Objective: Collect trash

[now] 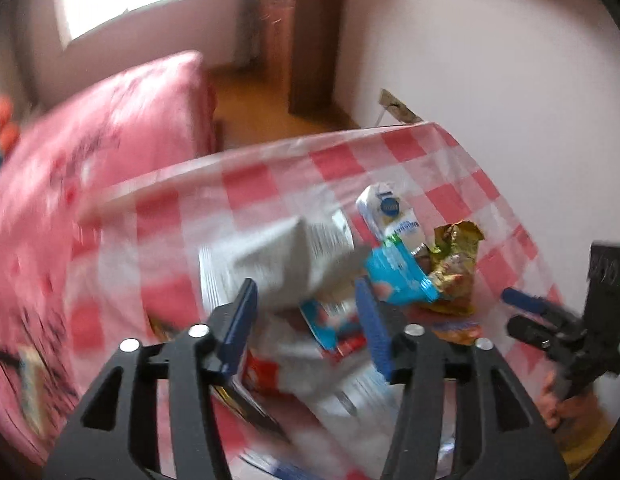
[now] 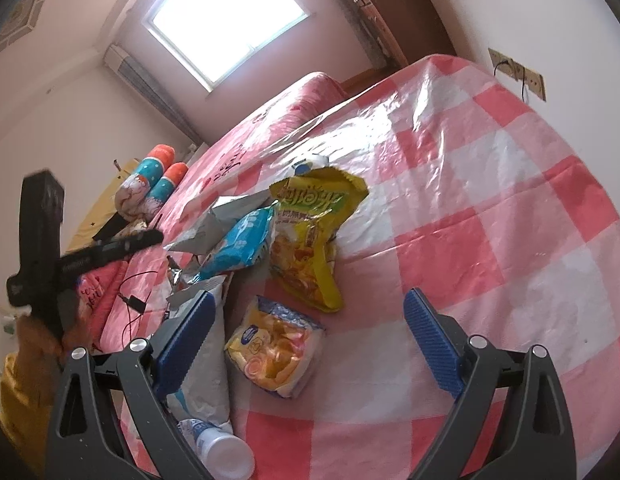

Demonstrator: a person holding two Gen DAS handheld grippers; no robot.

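Note:
On the red-and-white checked table (image 2: 510, 240) lies a pile of trash. It holds a yellow snack bag (image 2: 310, 232), a small yellow-white pack (image 2: 273, 352), a blue wrapper (image 2: 241, 244), a white bag (image 2: 205, 360) and a plastic bottle (image 2: 221, 448). My left gripper (image 1: 305, 292) hangs over the pile with its jaws apart. A grey wrapper (image 1: 293, 264) sits loose between its tips, blurred. Behind it are a white-blue pack (image 1: 390, 216) and a gold wrapper (image 1: 454, 264). My right gripper (image 2: 310, 296) stands open above the small pack, holding nothing.
A pink bed (image 1: 89, 200) runs along the table's left side, with bolster pillows (image 2: 149, 188) and a black cable (image 2: 133, 300) on it. Wall sockets (image 2: 518, 72) sit beyond the table's far edge. A person's hand (image 1: 558, 400) holds the right gripper (image 1: 514, 312).

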